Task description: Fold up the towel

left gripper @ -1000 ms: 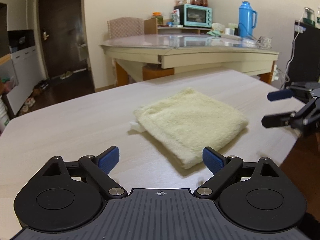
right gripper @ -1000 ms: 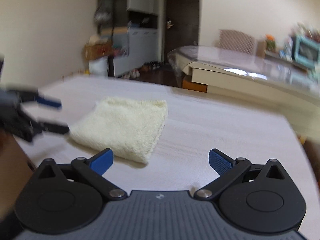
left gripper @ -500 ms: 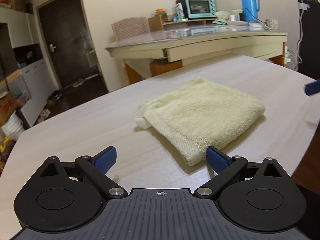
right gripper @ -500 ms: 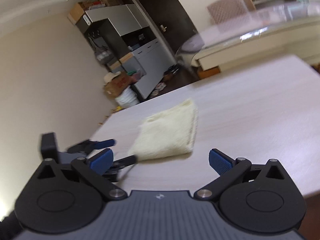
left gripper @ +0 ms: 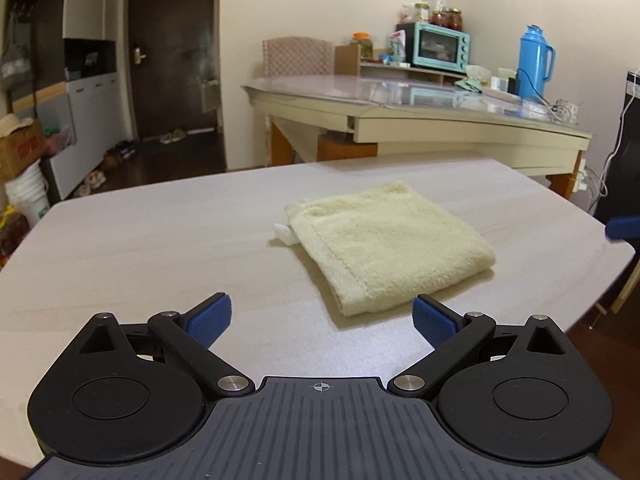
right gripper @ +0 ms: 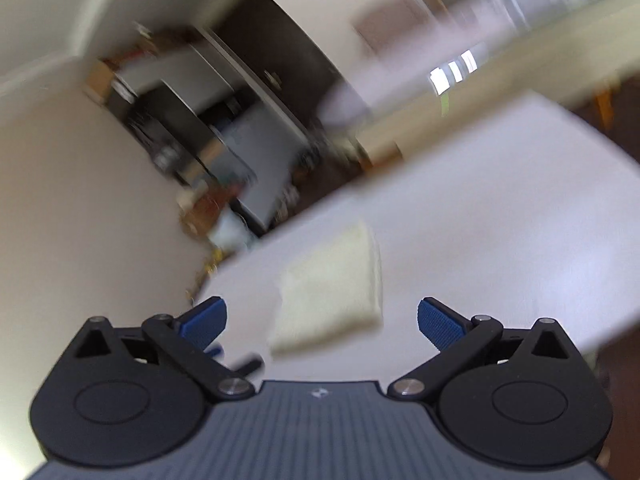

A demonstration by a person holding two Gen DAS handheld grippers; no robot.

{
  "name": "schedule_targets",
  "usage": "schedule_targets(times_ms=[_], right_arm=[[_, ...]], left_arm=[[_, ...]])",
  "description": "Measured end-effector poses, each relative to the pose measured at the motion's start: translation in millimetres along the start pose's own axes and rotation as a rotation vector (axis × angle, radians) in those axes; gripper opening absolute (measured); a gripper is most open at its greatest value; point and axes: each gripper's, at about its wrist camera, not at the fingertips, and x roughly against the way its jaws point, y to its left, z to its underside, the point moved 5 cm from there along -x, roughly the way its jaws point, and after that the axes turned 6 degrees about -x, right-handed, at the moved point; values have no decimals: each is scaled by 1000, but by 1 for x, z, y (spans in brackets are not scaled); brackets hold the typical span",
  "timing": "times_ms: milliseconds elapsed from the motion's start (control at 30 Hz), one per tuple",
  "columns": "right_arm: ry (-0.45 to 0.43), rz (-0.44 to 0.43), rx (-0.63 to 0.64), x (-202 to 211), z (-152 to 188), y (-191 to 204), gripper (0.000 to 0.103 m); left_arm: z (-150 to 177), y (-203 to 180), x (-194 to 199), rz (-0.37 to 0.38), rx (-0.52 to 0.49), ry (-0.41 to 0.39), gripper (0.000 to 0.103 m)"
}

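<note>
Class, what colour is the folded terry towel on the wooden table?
Pale yellow folded terry towel, clearest in the left wrist view.

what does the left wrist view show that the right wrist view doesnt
Only the left wrist view, which is sharp, shows the blue thermos, the teal toaster oven on the far counter, the white tag poking out beside the towel, and a blue finger at its right edge, probably the right tool's.

Only the right wrist view, tilted and motion-blurred, shows the open right tool.

Both show the folded yellow towel lying on the pale table, untouched. The left tool is open too.
</note>
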Motion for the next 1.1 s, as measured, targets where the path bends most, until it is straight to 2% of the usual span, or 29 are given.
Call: schedule_targets(times_ms=[33, 67, 100, 133, 167, 200, 233, 267, 300, 333, 433, 533, 700, 900, 1100], right_arm=[[-4, 25, 29, 1, -1, 4, 103], [-78, 65, 128, 13, -10, 22, 103], [-150, 73, 191, 23, -15, 33, 103], [-260, 61, 244, 37, -16, 41, 103], [-326, 47, 243, 41, -12, 38, 103], [-329, 44, 203, 38, -5, 29, 103], [-232, 58, 91, 21, 7, 9, 103], [-171, 71, 47, 12, 13, 1, 103], [-54, 145, 37, -10, 26, -11, 103], [-33, 193, 77, -18, 35, -13, 103], [-137, 144, 218, -16, 48, 2, 103], [-169, 143, 305, -20, 52, 12, 103], [-127, 189, 363, -30, 56, 25, 103], [-91, 188, 420, -29, 64, 46, 103], [-76, 196, 427, -24, 68, 56, 103]], left_arm=[[-1, 0, 2, -1, 4, 1, 100], [-1, 1, 3, -1, 12, 0, 100], [-2, 2, 5, -1, 21, -2, 100], [-3, 2, 6, 0, 30, -5, 100], [-4, 2, 7, 3, 39, -10, 100], [-4, 2, 8, 5, 47, -13, 100], [-4, 1, 9, 4, 52, -12, 101], [-3, 1, 9, -2, 56, -7, 101], [-3, 0, 8, -10, 57, 2, 101], [-2, -1, 6, -16, 57, 14, 101], [0, -2, 5, -32, 71, 32, 102], [2, -3, 6, -44, 91, 43, 102], [5, -6, 11, -67, 111, 61, 103], [9, -7, 22, -99, 132, 78, 103], [9, -7, 37, -116, 142, 59, 103]])
